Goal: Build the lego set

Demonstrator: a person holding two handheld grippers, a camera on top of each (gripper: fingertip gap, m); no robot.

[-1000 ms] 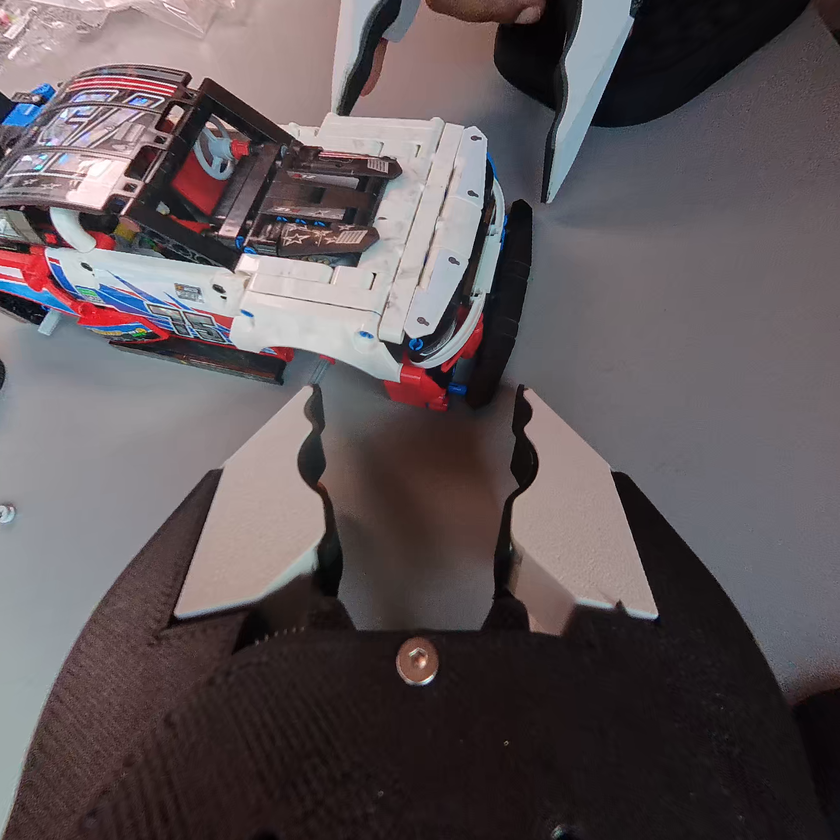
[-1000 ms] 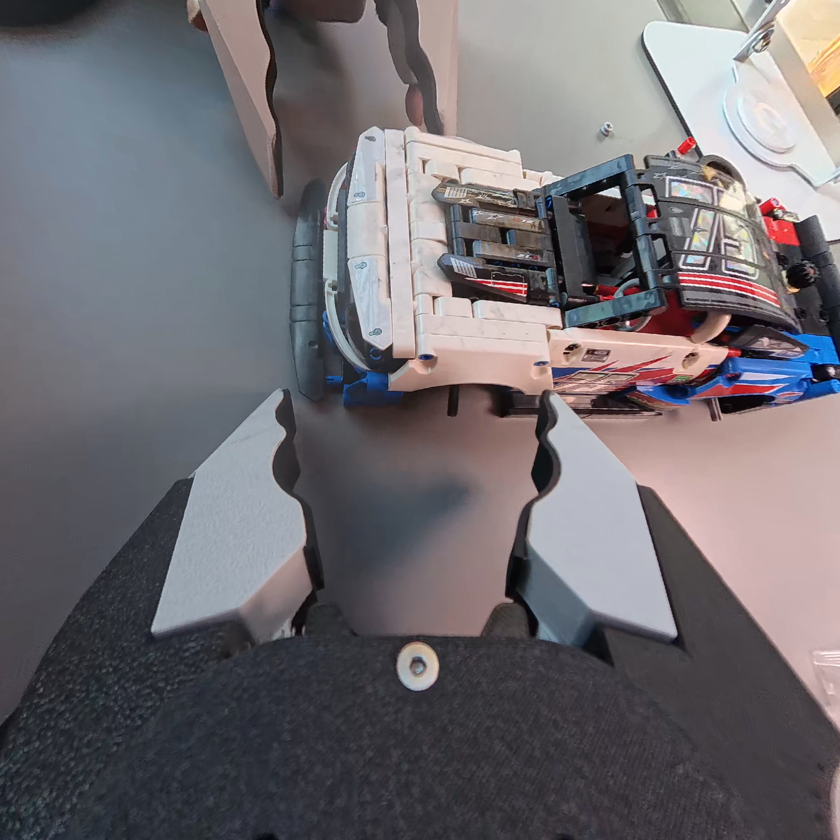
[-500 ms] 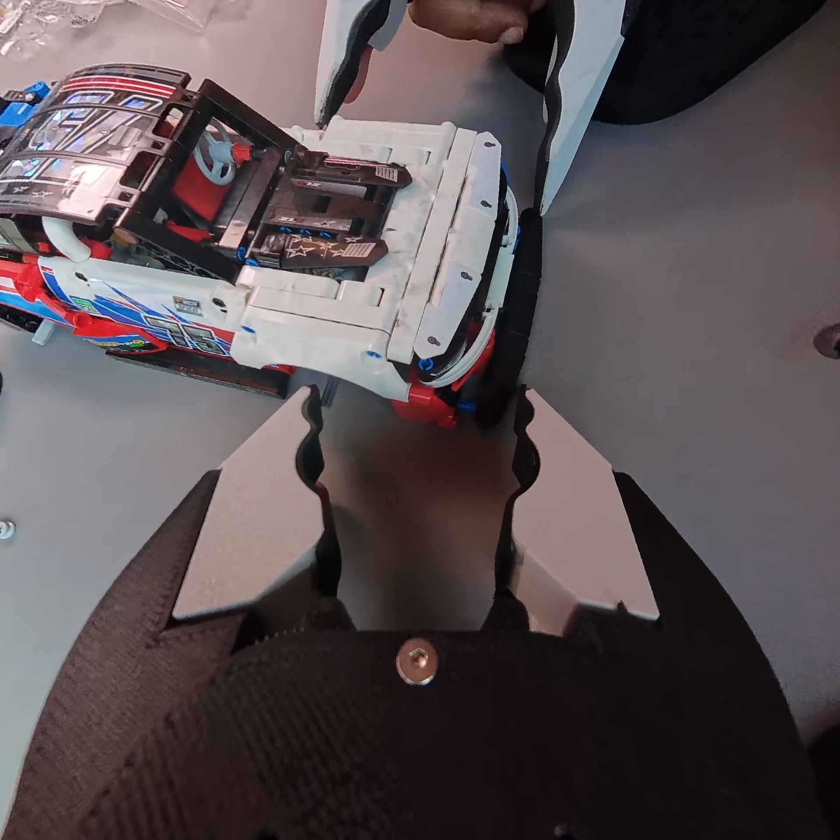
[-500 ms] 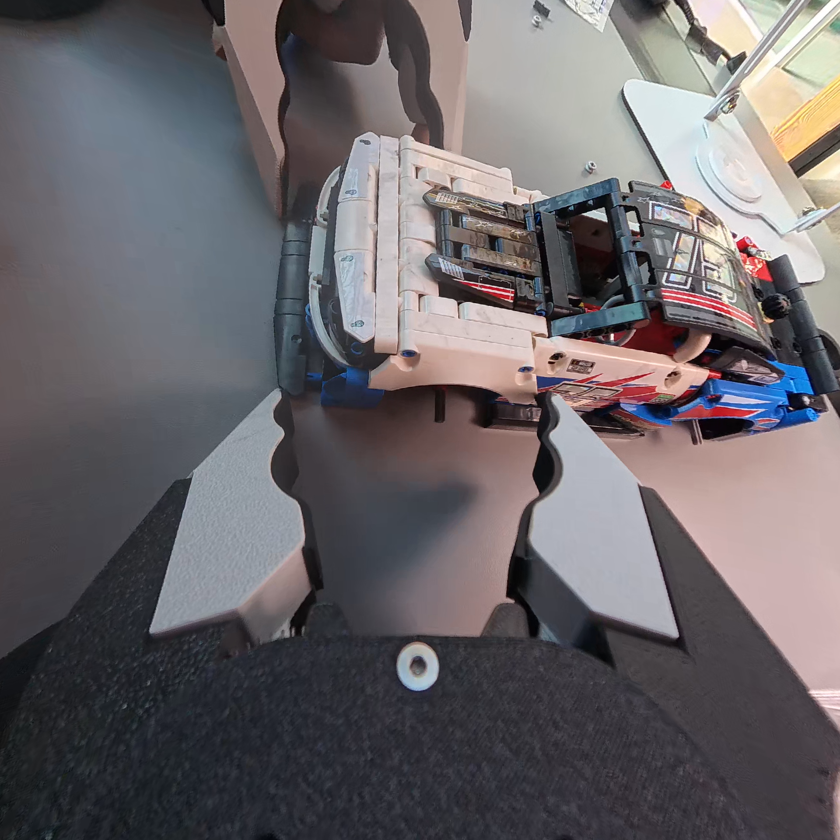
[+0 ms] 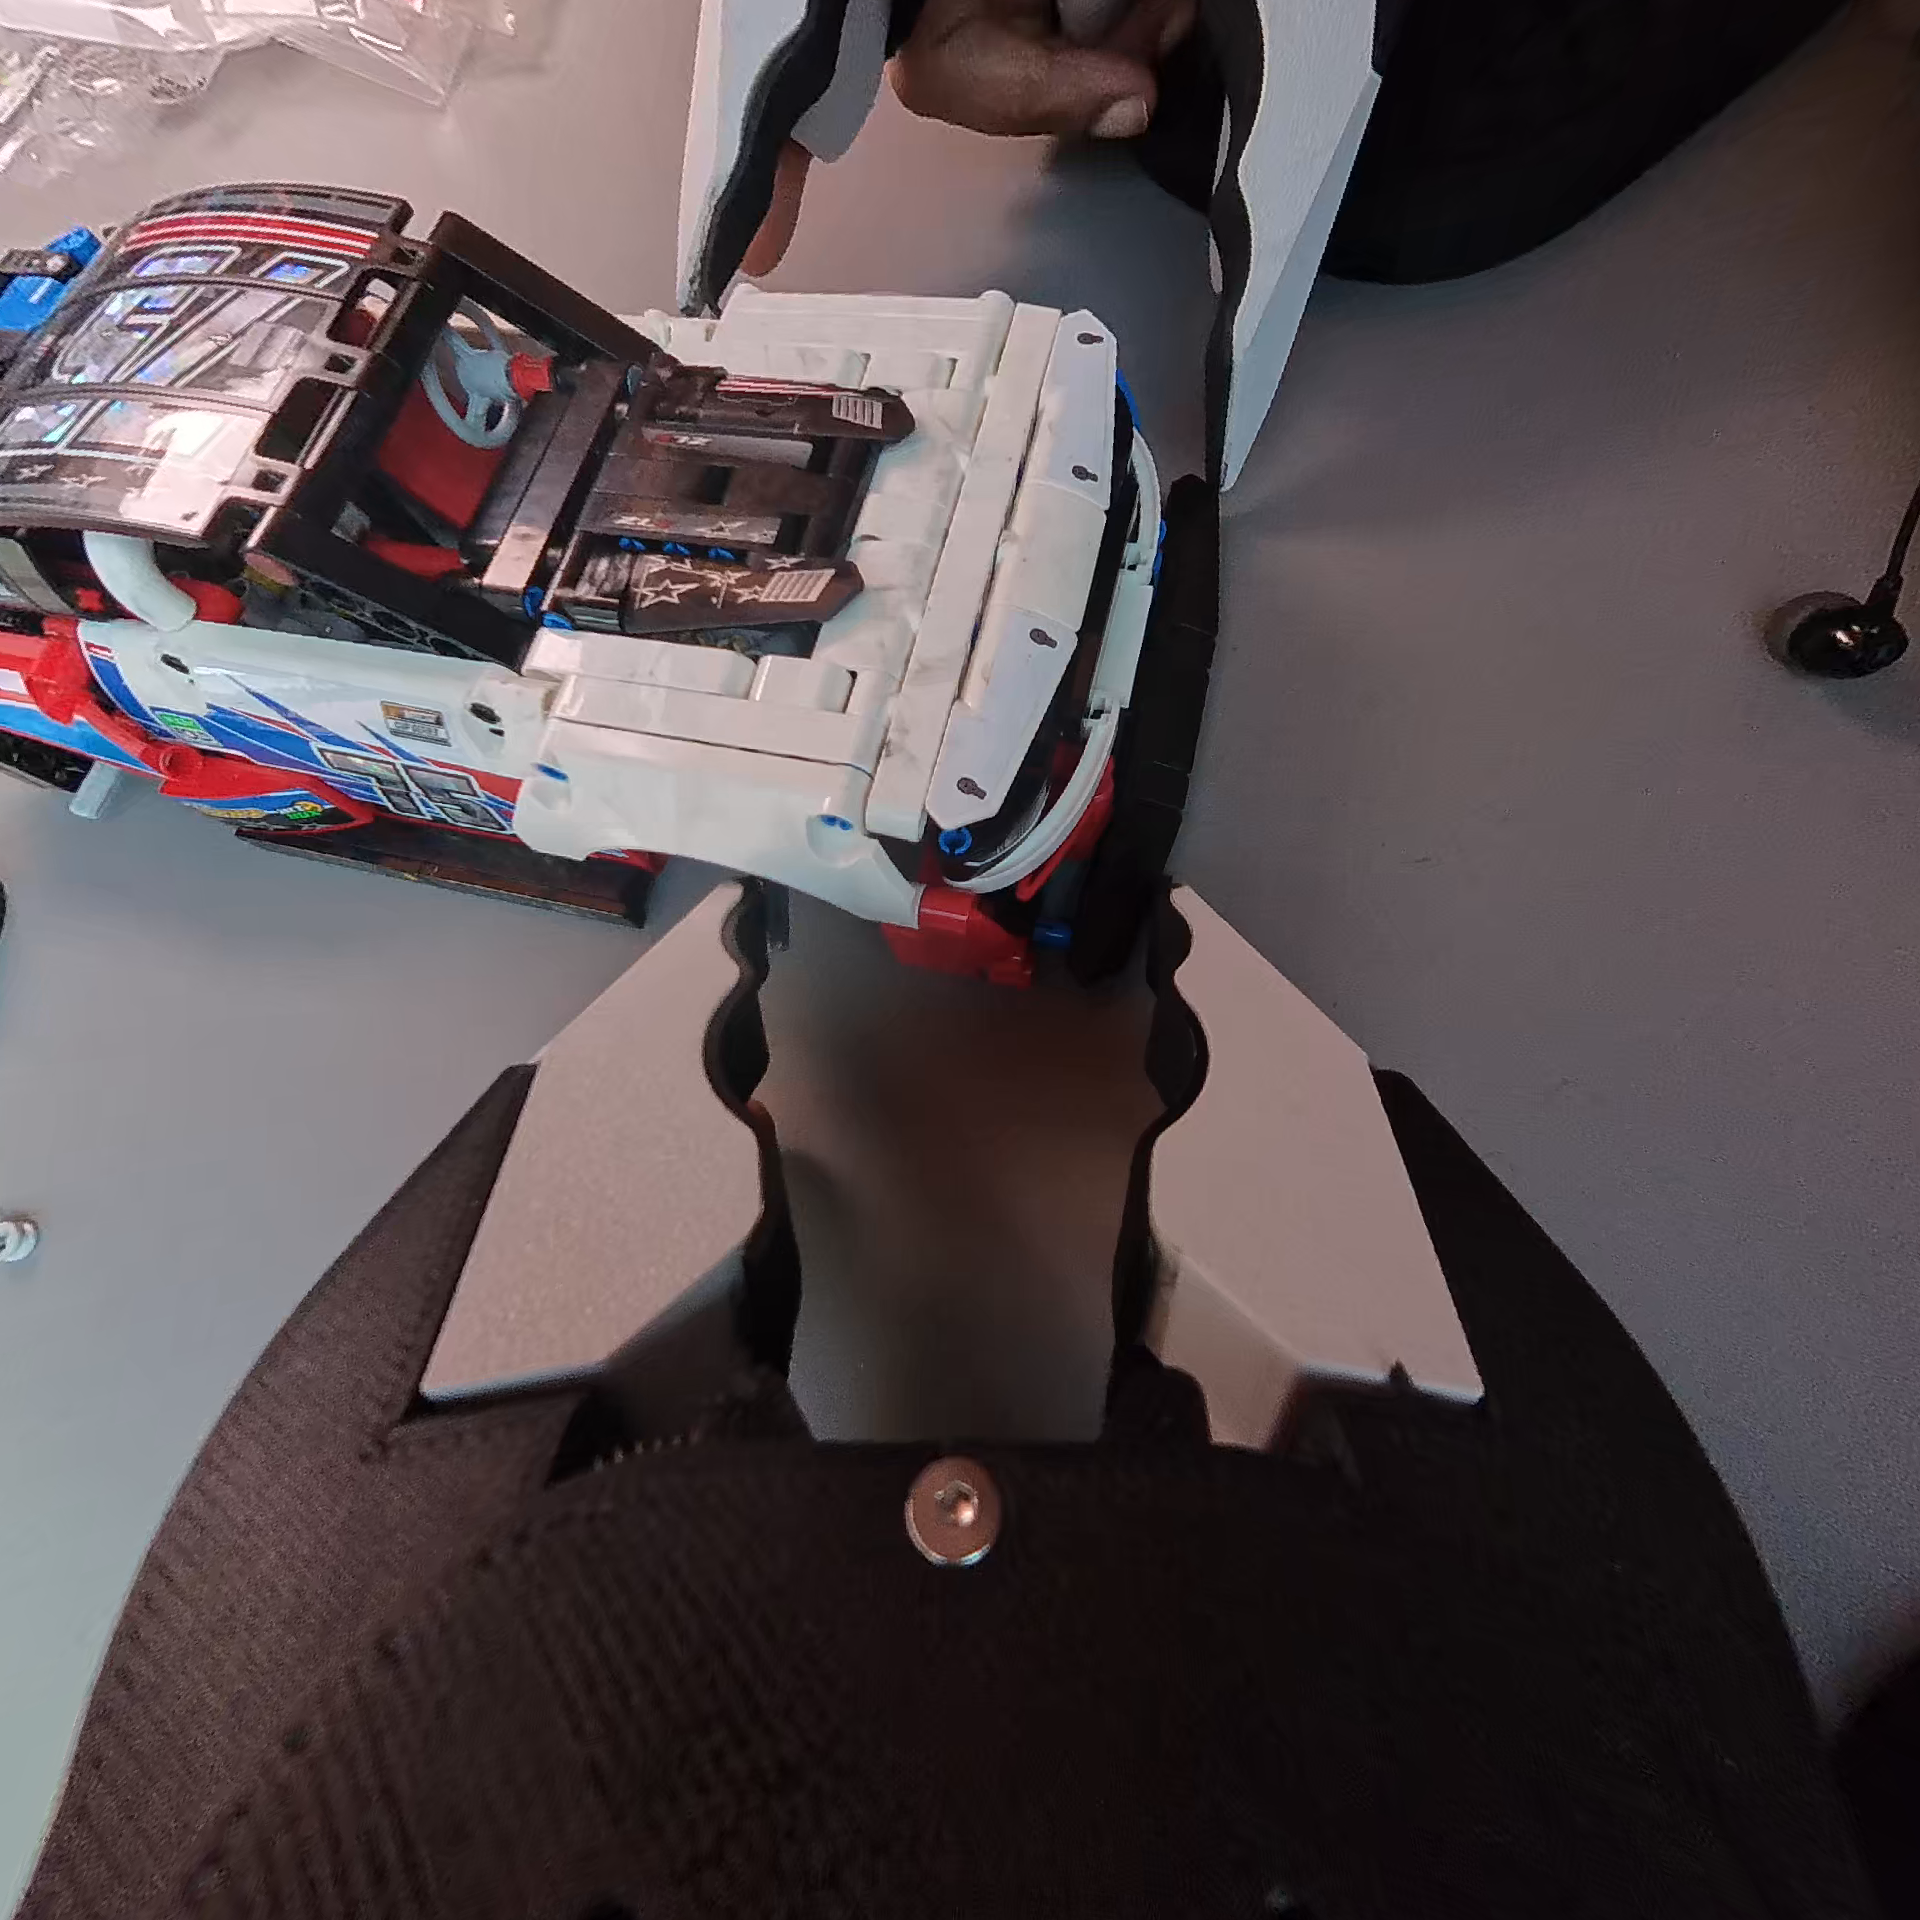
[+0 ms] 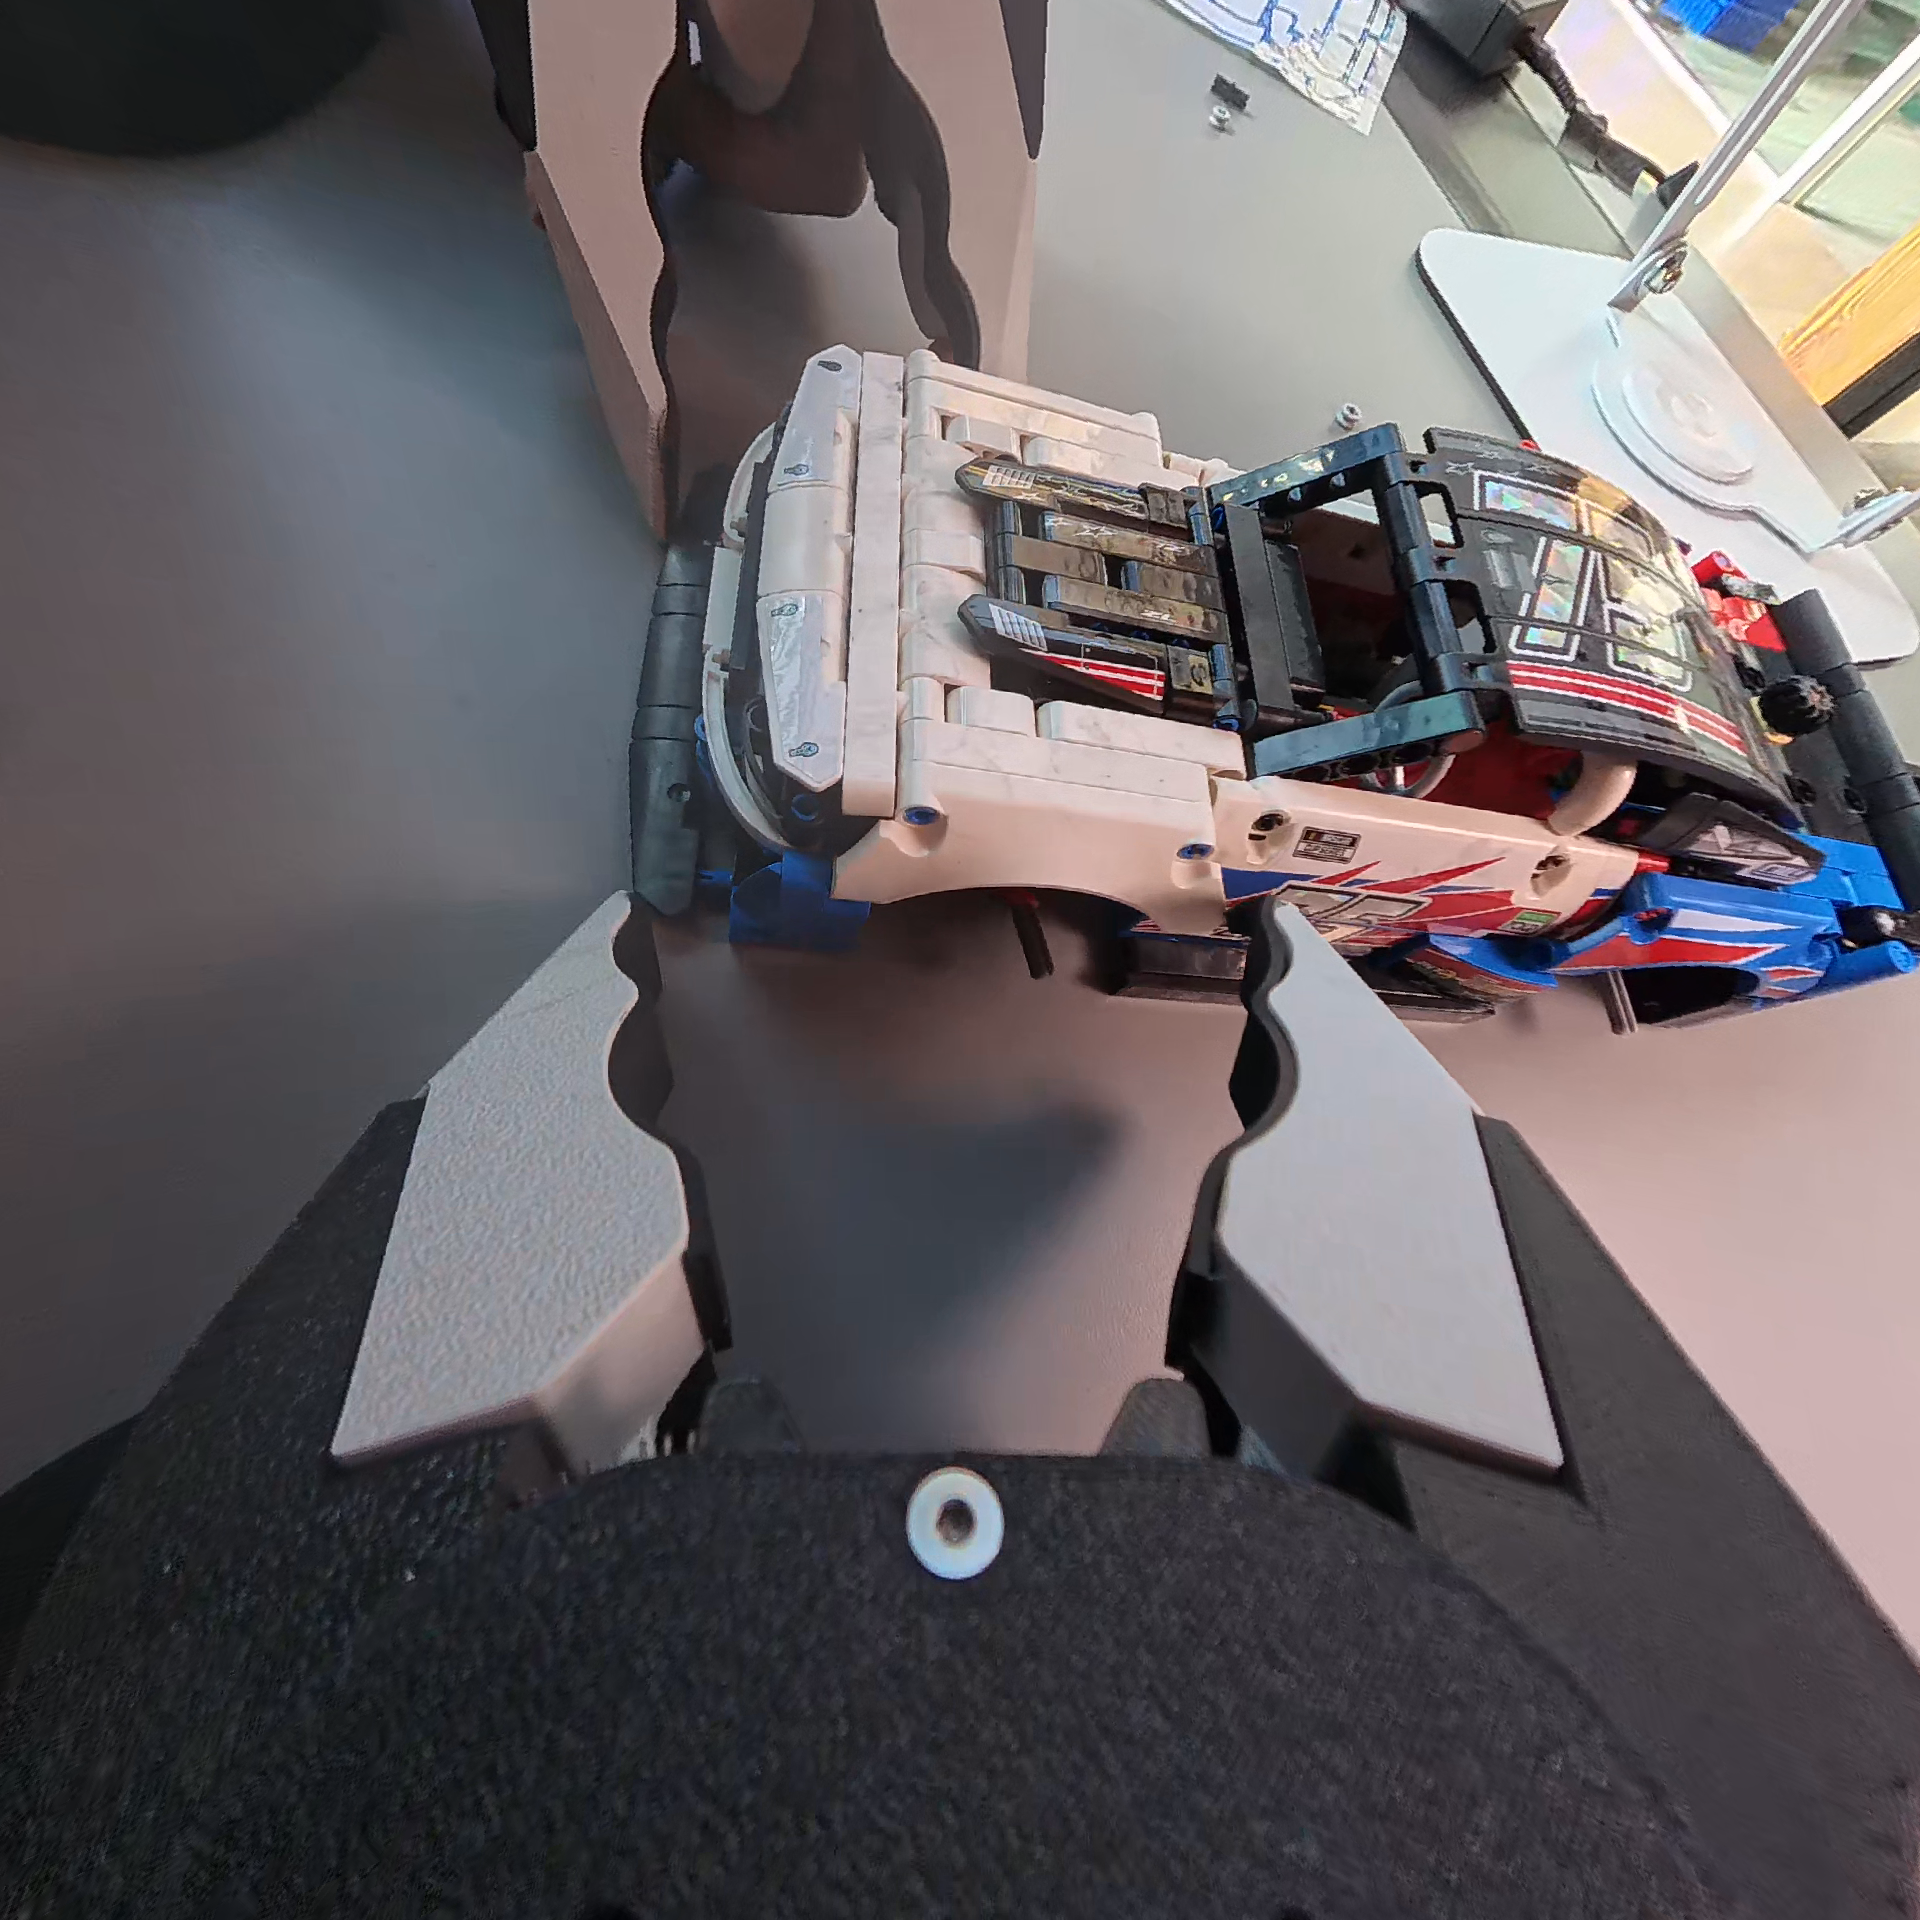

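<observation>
Left wrist view: left gripper spread, empty, lego car nose just beyond fingertips; right gripper likewise.

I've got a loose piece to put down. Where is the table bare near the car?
Bare grey table lies beyond the lego car's black bumper, and between each open gripper and the car's side. It is crowded at the nose, which the left gripper and right gripper flank.

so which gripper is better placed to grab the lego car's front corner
Left, marginally. The left gripper is open with the red corner block centred between its fingertips. The right gripper is open too, but the blue corner block sits off toward one finger.
</observation>
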